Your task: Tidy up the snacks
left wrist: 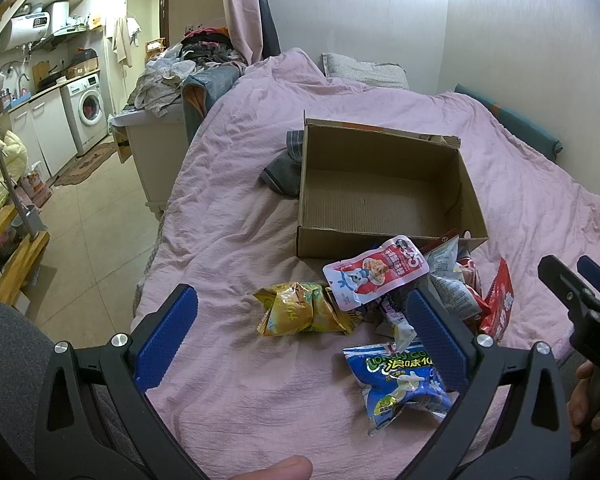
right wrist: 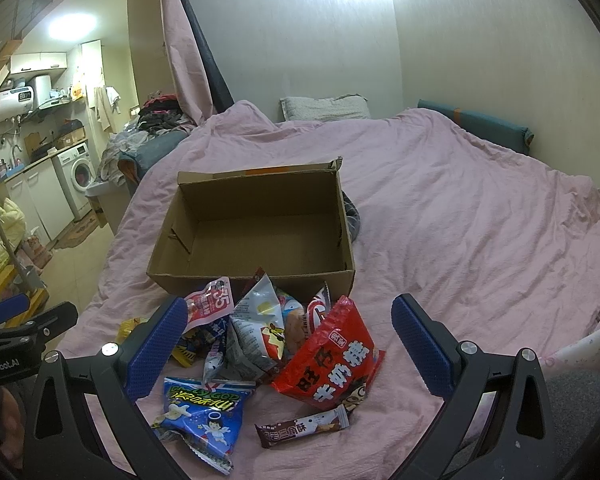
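Note:
An open, empty cardboard box [left wrist: 384, 196] [right wrist: 256, 232] sits on the pink bed. A pile of snack packets lies in front of it: a yellow bag [left wrist: 300, 308], a pink pouch [left wrist: 374, 272] [right wrist: 208, 304], a blue bag [left wrist: 400, 384] [right wrist: 200, 412], a big red bag [right wrist: 332, 356] [left wrist: 498, 300], a silver bag [right wrist: 256, 328] and a brown bar [right wrist: 302, 426]. My left gripper [left wrist: 300, 336] is open and empty above the yellow and blue bags. My right gripper [right wrist: 290, 340] is open and empty above the red bag.
A grey garment [left wrist: 284, 168] lies against the box's side. Pillows [right wrist: 324, 108] lie by the wall. Left of the bed are a clothes pile [left wrist: 188, 60], a washing machine [left wrist: 86, 110] and tiled floor [left wrist: 88, 236].

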Motion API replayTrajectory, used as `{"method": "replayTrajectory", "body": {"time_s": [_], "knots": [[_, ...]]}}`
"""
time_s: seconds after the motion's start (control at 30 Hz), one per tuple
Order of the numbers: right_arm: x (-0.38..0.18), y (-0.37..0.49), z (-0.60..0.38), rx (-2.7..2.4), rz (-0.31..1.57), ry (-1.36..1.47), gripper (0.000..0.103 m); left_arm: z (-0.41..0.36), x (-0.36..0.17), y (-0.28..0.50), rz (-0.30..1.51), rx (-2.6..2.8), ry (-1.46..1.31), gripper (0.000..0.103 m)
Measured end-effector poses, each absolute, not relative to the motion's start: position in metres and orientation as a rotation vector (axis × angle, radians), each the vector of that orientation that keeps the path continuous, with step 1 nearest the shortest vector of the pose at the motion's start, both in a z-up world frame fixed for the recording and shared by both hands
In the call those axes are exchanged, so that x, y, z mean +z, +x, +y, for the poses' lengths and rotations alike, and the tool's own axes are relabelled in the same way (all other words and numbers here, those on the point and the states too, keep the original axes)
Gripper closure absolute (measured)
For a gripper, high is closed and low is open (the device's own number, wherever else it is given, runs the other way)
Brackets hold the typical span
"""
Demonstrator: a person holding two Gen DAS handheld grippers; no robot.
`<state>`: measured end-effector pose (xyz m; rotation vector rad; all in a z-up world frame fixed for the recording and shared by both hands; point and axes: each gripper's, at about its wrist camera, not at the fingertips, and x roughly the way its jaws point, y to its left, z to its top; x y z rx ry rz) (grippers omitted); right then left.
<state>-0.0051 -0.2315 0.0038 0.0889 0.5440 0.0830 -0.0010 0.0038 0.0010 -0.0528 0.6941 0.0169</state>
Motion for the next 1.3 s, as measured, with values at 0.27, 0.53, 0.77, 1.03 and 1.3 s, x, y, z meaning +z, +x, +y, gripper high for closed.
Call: {"method": "replayTrajectory", "body": {"time_s": [0.27, 0.53, 0.77, 1.03, 1.3], "knots": [[0.0042, -0.0051, -0.2317, 0.082, 0.546, 0.089, 0.000, 0.0045, 0.0013, -0.0010, 0.696, 0.016, -0.054, 0.000], [0.0041, -0.0051, -0.2309, 0.081, 0.546, 0.087, 0.000, 0.0044, 0.0012, -0.0010, 0.696, 0.017, -0.054, 0.000], [0.0044, -0.0051, -0.2307, 0.081, 0.545, 0.086, 0.000, 0.0040, 0.0015, -0.0003, 0.697, 0.016, -0.054, 0.000], [0.0047, -0.0051, -0.2310, 0.080, 0.545, 0.086, 0.000, 0.0041, 0.0033, 0.0012, 0.697, 0.016, -0.054, 0.000], [0.0053, -0.0056, -0.2310, 0.081, 0.545, 0.086, 0.000, 0.0036, 0.0048, 0.0030, 0.698, 0.017, -0.054, 0.000]]}}
